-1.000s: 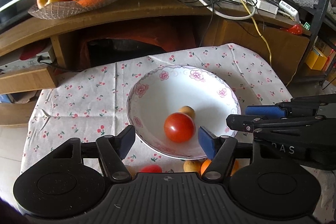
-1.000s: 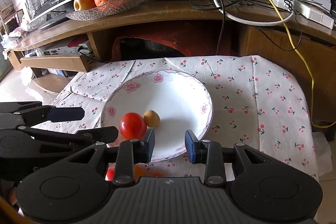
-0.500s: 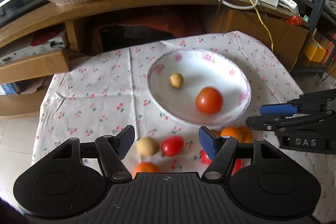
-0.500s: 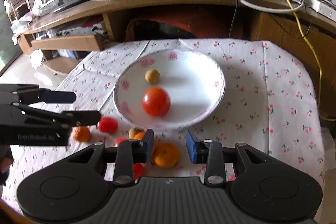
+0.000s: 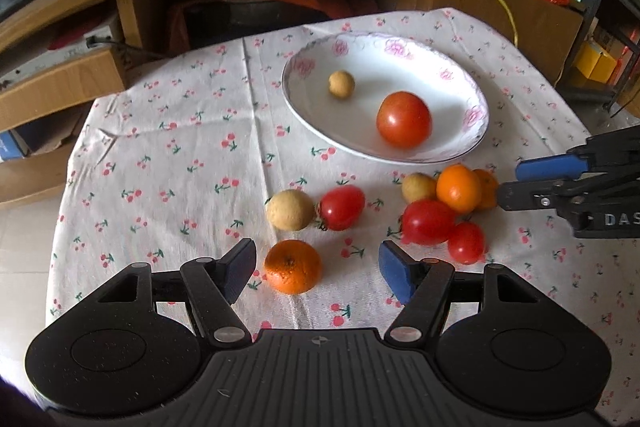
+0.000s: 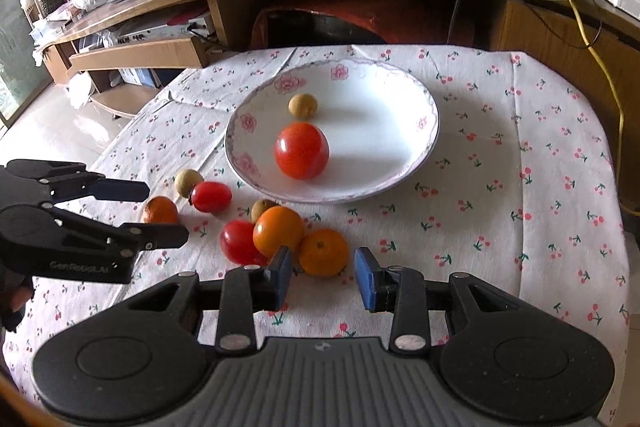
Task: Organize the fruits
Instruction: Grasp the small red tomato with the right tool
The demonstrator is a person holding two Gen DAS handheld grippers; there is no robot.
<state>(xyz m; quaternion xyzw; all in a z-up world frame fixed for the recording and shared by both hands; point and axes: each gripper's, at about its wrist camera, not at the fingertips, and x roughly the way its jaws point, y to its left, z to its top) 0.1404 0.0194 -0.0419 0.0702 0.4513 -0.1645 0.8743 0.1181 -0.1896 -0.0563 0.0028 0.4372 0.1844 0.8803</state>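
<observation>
From the left wrist, the left gripper [image 5: 318,273] has its fingers spread around an orange [image 5: 293,266] low in the frame, with the plate [image 5: 472,95] upper right holding a tomato [image 5: 404,119]. From the right wrist, the right gripper [image 6: 324,279] spreads its fingers, empty, just below another orange [image 6: 324,258] at centre.

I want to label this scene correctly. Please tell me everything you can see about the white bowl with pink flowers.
The white bowl is wide and shallow, glossy like ceramic, with pink flowers and a thin scalloped line around its rim. It sits upright on the cherry-print tablecloth, toward the far side. Inside lie one large red tomato and one small tan round fruit, apart from each other. Neither gripper touches it.
</observation>
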